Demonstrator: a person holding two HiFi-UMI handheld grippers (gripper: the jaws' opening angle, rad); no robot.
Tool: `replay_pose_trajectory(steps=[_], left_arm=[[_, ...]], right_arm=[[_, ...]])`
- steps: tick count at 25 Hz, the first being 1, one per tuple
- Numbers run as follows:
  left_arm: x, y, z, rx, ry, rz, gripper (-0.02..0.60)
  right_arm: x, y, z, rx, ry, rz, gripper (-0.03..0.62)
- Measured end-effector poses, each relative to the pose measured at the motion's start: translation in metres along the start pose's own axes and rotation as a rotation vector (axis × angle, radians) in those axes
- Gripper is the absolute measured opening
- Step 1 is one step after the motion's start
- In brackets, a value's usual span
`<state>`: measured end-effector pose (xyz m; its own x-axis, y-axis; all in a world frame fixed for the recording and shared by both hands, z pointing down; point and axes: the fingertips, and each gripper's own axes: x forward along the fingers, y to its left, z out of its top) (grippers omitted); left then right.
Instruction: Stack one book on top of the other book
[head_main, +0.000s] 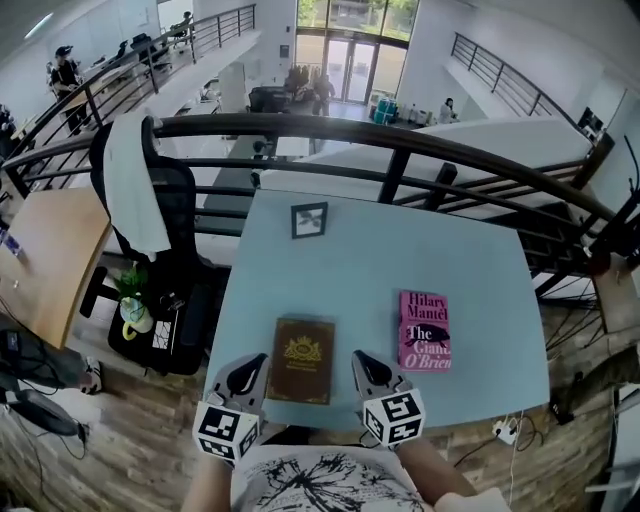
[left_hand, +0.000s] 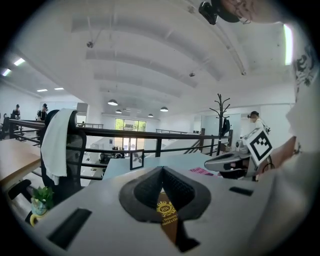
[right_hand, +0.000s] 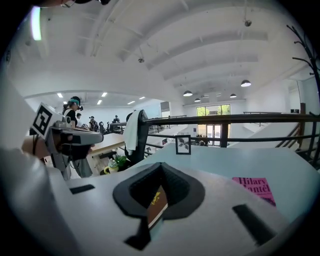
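Brown book (head_main: 302, 360), a flat rectangular hardcover with a gilt crest, lies between left gripper (head_main: 252, 366) and right gripper (head_main: 361, 363). Both are clenched and empty. Pink book (head_main: 425, 330) lies right of it.

The brown book (head_main: 302, 360) looks dull, with a shiny gold mark (head_main: 303, 349). The pink book (head_main: 424, 330) has a smooth paper cover. The blue surface (head_main: 350, 250) is smooth and matt.

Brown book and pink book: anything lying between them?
Nothing: head view shows only bare table between the brown book and the pink book.
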<state>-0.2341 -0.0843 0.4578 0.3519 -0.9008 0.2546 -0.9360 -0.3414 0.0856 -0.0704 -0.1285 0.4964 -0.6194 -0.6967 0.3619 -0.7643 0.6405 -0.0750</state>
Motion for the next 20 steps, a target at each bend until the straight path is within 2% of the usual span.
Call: replay_pose_trajectory(steps=[5, 10, 12, 13, 17, 20], left_arm=[[0.024, 0.028, -0.006, -0.017, 0.013, -0.048, 0.011], [0.04, 0.045, -0.018, -0.037, 0.033, -0.088, 0.011], [0.046, 0.051, -0.024, -0.042, 0.038, -0.095, 0.011], [0.049, 0.053, -0.026, -0.046, 0.04, -0.1, 0.011], [0.057, 0.058, -0.035, -0.06, 0.046, -0.13, 0.011], [0.059, 0.059, -0.042, -0.058, 0.057, -0.141, 0.011]], right_arm=[[0.032, 0.005, -0.02, 0.075, 0.075, 0.004, -0.006], [0.061, 0.008, -0.06, 0.128, 0.212, 0.021, -0.003], [0.072, 0.01, -0.08, 0.148, 0.275, 0.054, 0.16], [0.077, 0.012, -0.09, 0.16, 0.305, 0.067, 0.184], [0.089, 0.016, -0.123, 0.222, 0.397, 0.088, 0.213], [0.094, 0.017, -0.142, 0.309, 0.458, 0.086, 0.233]])
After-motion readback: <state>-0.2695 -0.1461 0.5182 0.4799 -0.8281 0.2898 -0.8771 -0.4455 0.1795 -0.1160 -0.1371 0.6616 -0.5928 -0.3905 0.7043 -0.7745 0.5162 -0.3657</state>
